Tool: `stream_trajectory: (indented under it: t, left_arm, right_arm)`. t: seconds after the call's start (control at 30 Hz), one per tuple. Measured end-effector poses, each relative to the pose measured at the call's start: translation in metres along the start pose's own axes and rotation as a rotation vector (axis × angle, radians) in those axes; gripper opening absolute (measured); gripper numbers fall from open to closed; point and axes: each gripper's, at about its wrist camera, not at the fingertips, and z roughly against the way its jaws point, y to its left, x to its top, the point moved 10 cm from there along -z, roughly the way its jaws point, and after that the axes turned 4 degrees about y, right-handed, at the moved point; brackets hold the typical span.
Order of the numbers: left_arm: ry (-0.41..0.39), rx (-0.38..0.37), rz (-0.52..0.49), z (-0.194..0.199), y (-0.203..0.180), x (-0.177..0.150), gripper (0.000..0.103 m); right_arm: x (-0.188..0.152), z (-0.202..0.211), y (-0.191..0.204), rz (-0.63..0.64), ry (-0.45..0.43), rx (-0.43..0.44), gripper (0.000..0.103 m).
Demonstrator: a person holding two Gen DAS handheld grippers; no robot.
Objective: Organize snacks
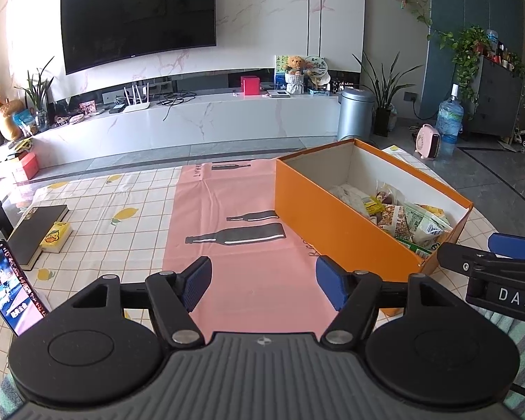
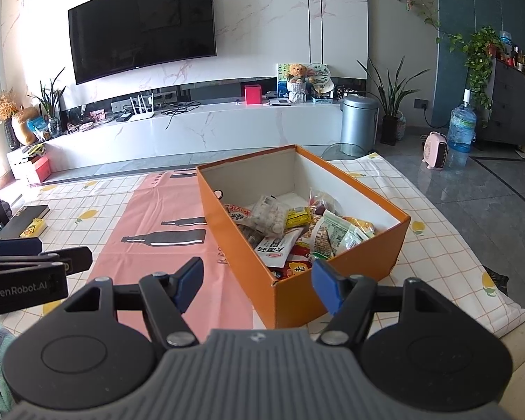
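An orange cardboard box [image 2: 336, 273] stands open on the table and holds several snack packets [image 2: 283, 224]. It also shows in the left wrist view [image 1: 332, 220], with its snack packets [image 1: 413, 224] at the near end. My right gripper [image 2: 259, 285] is open and empty, hovering just before the box's near corner. My left gripper [image 1: 262, 281] is open and empty over the pink cloth [image 1: 234, 245], left of the box. Each gripper shows at the edge of the other's view.
A black book [image 1: 35, 234] with a yellow card pack [image 1: 54, 236] lies at the table's left. A phone [image 1: 10, 287] leans at the near left edge. Beyond the table are a TV console [image 1: 192, 119], a bin [image 1: 355, 113] and a water bottle [image 1: 449, 119].
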Motion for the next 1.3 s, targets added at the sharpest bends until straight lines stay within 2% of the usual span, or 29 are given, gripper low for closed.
stream_trajectory:
  t: [1.1, 1.3]
  left_arm:
    - [0.017, 0.017, -0.009, 0.0018, -0.0001, -0.0007, 0.082]
    - [0.026, -0.019, 0.016, 0.0026, -0.0004, 0.0002, 0.083]
  right_arm:
    - [0.0016, 0.0011, 0.0018, -0.010, -0.006, 0.008, 0.070]
    - [0.0013, 0.0022, 0.0004, -0.021, -0.011, 0.012, 0.072]
